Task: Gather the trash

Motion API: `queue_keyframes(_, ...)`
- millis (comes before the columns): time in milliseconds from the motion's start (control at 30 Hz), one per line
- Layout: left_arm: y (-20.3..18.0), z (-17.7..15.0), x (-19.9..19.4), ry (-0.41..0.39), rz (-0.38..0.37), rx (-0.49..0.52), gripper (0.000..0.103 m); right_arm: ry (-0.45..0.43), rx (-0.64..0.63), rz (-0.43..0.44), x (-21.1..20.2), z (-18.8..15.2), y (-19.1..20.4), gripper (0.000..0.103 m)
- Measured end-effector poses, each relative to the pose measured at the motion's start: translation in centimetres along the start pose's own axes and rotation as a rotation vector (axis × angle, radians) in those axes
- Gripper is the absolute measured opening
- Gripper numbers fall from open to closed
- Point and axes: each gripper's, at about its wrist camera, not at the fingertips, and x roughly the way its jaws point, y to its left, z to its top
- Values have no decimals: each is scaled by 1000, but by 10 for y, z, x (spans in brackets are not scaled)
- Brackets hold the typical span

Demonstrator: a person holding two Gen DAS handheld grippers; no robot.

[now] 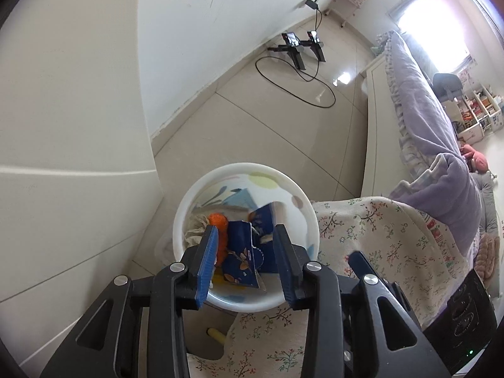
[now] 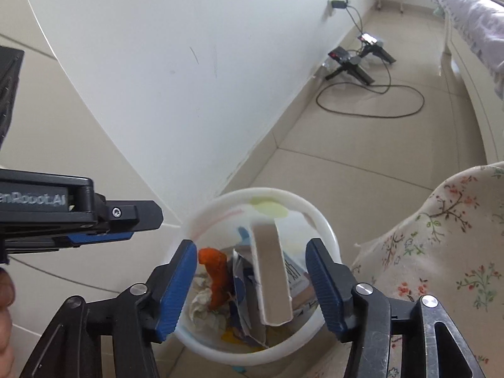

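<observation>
A white trash bin (image 1: pixel 242 170) stands on the floor beside a floral-covered table; it also shows in the right wrist view (image 2: pixel 327 230). Inside lie a torn blue carton (image 1: pixel 242 258), orange peel (image 1: pixel 219 220) and crumpled paper (image 1: pixel 195 230). My left gripper (image 1: pixel 245 261) is open and empty above the bin. My right gripper (image 2: pixel 252 286) is open above the bin. A blurred pale strip of packaging (image 2: pixel 272 271) hangs between its fingers, apparently falling into the bin. The orange peel (image 2: pixel 215 274) and crumpled paper (image 2: pixel 203 305) show below. The left gripper's body (image 2: pixel 78 214) is at the left.
A floral tablecloth (image 1: pixel 371 252) covers the table right of the bin. A white wall (image 2: pixel 189 63) runs along the left. Black stands and a looped cable (image 1: pixel 299 63) lie on the tiled floor farther back. A bed with purple bedding (image 1: pixel 425 110) is on the right.
</observation>
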Motion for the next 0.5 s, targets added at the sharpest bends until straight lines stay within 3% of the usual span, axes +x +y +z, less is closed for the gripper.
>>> queue_keyframes(233, -30, -34, -17, -74, 96, 108, 51, 10, 23, -29, -61, -40, -26, 63)
queue_keyframes(433, -89, -107, -45, -144, 102, 275, 53, -85, 98, -137, -168, -104, -54, 76)
queue_keyframes(500, -107, -140, -59, -184, 104, 351, 64, -104, 115, -192, -200, -124, -63, 76)
